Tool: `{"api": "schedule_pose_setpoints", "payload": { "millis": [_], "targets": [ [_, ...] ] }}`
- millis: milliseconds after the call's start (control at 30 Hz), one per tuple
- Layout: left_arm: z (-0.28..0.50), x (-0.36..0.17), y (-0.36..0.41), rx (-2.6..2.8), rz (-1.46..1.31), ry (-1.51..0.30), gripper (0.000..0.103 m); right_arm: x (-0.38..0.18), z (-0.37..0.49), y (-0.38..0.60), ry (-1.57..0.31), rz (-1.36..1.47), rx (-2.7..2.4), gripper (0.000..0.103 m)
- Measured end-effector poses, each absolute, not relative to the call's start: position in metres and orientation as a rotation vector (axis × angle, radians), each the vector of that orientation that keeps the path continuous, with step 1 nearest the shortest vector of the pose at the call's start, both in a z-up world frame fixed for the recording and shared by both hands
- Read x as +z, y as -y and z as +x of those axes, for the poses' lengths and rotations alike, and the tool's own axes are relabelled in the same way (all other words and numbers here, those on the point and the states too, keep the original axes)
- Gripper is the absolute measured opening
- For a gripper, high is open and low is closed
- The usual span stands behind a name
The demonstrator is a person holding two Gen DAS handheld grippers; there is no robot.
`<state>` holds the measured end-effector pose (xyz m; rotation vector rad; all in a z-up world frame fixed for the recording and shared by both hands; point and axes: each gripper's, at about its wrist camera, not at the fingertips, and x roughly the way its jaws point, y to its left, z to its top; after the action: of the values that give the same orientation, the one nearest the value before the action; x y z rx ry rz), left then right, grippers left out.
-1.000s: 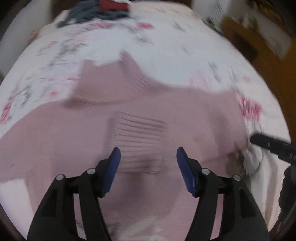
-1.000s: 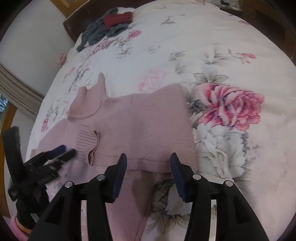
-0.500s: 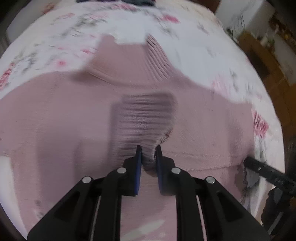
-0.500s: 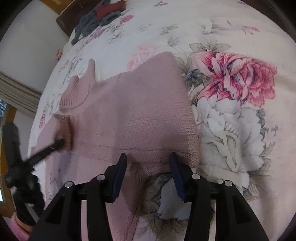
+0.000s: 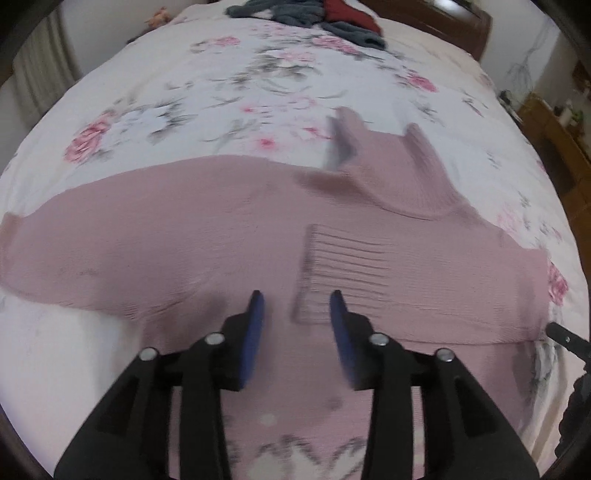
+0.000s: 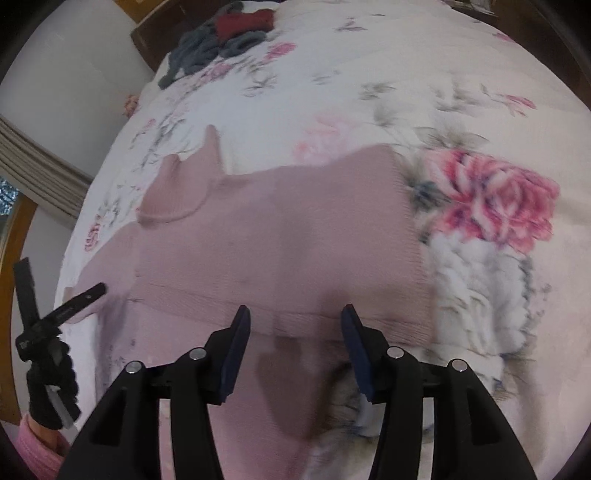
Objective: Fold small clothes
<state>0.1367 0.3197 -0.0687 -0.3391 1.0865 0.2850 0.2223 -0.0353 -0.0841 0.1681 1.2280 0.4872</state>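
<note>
Left gripper [image 5: 295,306]: jaws spread, nothing between them, poised just above the sweater [image 5: 184,251]; its blue pads [image 5: 255,332] flank the near edge of a ribbed cuff [image 5: 343,273] that lies folded onto the chest. Whether the pads touch the knit cannot be judged, as the frame is blurred. Right gripper [image 6: 295,321]: jaws likewise apart and empty, set over the folded lower edge of the sweater [image 6: 280,240]. The sweater, dusty pink with a ribbed turtleneck collar [image 5: 406,177], lies flat and face up on the bed [image 5: 221,81], which carries a white floral cover. One sleeve extends flat toward the left in the left wrist view; the other is turned in across the body. A large pink rose print [image 6: 498,199] sits just beside the sweater's side edge. A pile [image 6: 221,33] of grey and red clothes rests at the far end, well apart.
</note>
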Motion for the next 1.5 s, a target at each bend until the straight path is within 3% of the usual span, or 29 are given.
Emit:
{"api": "schedule_pose_setpoints", "payload": {
  "millis": [100, 333, 567, 700, 967, 1200, 1500],
  "targets": [
    [0.154, -0.076, -0.298, 0.216, -0.333, -1.099, 0.048, -0.087, 0.224, 0.017, -1.239, 0.132, 0.499, 0.052],
    [0.172, -0.128, -0.288, 0.228, -0.323, -1.252, 0.049, -0.122, 0.232, 0.011, -1.322, 0.132, 0.466, 0.052],
    [0.159, -0.124, -0.305, 0.184, -0.429, -1.186, 0.05, -0.116, 0.232, 0.018, -1.321, 0.181, 0.462, 0.053],
    [0.129, -0.101, -0.326, 0.195, -0.434, -1.108, 0.065, -0.09, 0.217, 0.011, -1.269, 0.192, 0.519, 0.059],
    [0.03, -0.09, -0.46, 0.459, -0.519, -1.058, 0.069, -0.085, 0.182, -0.033, -1.299, 0.148, 0.666, 0.061],
    [-0.034, -0.105, -0.588, 0.651, -0.841, -0.919, 0.069, -0.103, 0.16, -0.066, -1.339, 0.088, 0.694, 0.061],
    [-0.031, -0.117, -0.65, 0.669, -1.032, -0.751, 0.069, -0.127, 0.161, -0.063, -1.374, 0.094, 0.661, 0.061]
  ]
}}
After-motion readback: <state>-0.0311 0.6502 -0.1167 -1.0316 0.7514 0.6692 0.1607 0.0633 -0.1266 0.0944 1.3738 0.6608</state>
